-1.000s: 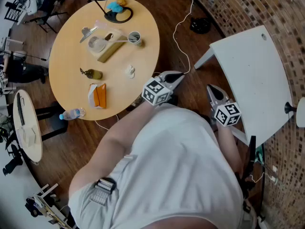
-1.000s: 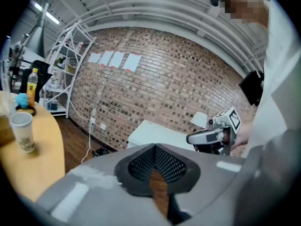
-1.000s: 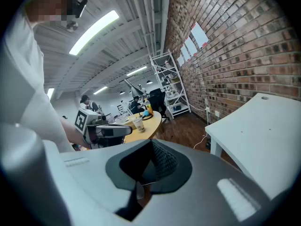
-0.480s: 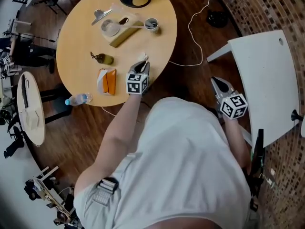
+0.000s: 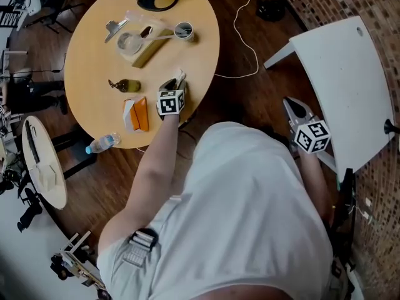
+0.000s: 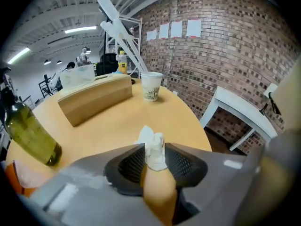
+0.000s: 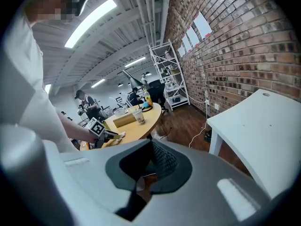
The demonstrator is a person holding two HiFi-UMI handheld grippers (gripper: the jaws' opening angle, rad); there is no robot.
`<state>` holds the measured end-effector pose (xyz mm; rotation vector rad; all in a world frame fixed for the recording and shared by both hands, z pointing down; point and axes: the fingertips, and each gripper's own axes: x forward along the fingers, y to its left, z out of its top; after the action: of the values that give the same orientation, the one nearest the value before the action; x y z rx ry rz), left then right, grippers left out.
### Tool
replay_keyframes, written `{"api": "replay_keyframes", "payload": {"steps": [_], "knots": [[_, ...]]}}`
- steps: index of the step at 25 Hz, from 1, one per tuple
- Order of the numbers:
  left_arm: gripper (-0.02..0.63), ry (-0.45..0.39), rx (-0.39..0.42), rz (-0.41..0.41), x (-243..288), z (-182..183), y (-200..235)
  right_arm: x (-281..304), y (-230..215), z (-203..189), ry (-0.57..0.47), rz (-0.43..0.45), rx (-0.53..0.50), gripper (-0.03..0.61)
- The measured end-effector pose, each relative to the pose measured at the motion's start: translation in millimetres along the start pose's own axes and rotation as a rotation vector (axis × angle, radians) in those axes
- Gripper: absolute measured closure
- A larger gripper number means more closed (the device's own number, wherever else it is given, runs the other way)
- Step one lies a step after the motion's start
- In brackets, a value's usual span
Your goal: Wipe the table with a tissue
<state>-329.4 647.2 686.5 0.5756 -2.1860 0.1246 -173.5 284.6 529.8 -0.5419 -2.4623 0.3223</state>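
A crumpled white tissue [image 5: 180, 76] lies near the right edge of the round wooden table [image 5: 87, 49]. My left gripper [image 5: 174, 81] points down at it from the near side. In the left gripper view the tissue [image 6: 151, 141] stands between the two dark pads [image 6: 130, 163]. The jaws have just been opening and do not press on it; the left gripper [image 6: 154, 150] is open. My right gripper [image 5: 291, 103] hangs off the table, over the floor beside the white table [image 5: 347, 86], with its jaws closed together and nothing in them [image 7: 149, 144].
On the round table lie a green bottle [image 5: 123, 85], an orange packet [image 5: 136, 114], a water bottle [image 5: 103, 144], a paper cup [image 5: 184, 30] and a wooden block [image 5: 147, 56]. A white cable [image 5: 240, 24] runs over the floor. A small side table [image 5: 40, 161] stands at left.
My left gripper has swung from in front of my body out over the table edge and down to the tissue. The right gripper has hardly moved.
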Motion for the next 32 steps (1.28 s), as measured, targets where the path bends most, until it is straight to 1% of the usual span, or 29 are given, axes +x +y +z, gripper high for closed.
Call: {"api": "replay_keyframes", "payload": {"steps": [2,3,4,9,11,13,16,20,23,27,29,32], "knots": [[0.481,0.018,0.005,0.002,1.4,-2.4,0.8,-4.9,-1.1,-0.4,-0.004,-0.021,0.010,0.571],[0.528,0.014,0.013,0.006,-0.1,0.0,0.5,-7.1,-1.9,0.5,-0.006,-0.029,0.014,0.571],[0.537,0.007,0.019,0.009,-1.8,3.8,-0.7,-9.0,-3.0,1.8,-0.008,-0.036,0.018,0.571],[0.541,-0.046,0.034,-0.044,-2.5,22.2,-21.7,-10.5,-5.9,-3.7,-0.031,-0.071,0.043,0.571],[0.541,-0.064,0.056,-0.084,-5.7,28.6,-33.3,-8.8,-4.3,-5.2,-0.041,-0.086,0.053,0.571],[0.541,-0.075,0.090,-0.152,-7.6,39.2,-60.5,-16.9,-4.1,-1.3,-0.052,-0.112,0.069,0.571],[0.541,-0.075,0.155,-0.276,-8.6,50.8,-118.1,-37.7,-8.6,1.5,-0.068,-0.146,0.092,0.571],[0.543,-0.083,0.253,-0.475,3.1,71.4,-197.3,-62.4,-20.4,-8.2,-0.102,-0.238,0.137,0.571],[0.543,-0.094,0.298,-0.611,2.2,83.2,-252.9,-78.8,-30.9,-15.8,-0.127,-0.298,0.175,0.571],[0.549,-0.150,0.347,-0.809,-12.2,106.4,-325.9,-97.6,-45.6,-23.2,-0.163,-0.346,0.220,0.571],[0.549,-0.165,0.381,-0.885,-19.0,115.9,-360.0,-107.3,-54.7,-30.0,-0.177,-0.365,0.245,0.571],[0.549,-0.162,0.422,-0.956,-24.6,125.3,-403.1,-123.6,-70.3,-37.4,-0.196,-0.394,0.284,0.571]]}}
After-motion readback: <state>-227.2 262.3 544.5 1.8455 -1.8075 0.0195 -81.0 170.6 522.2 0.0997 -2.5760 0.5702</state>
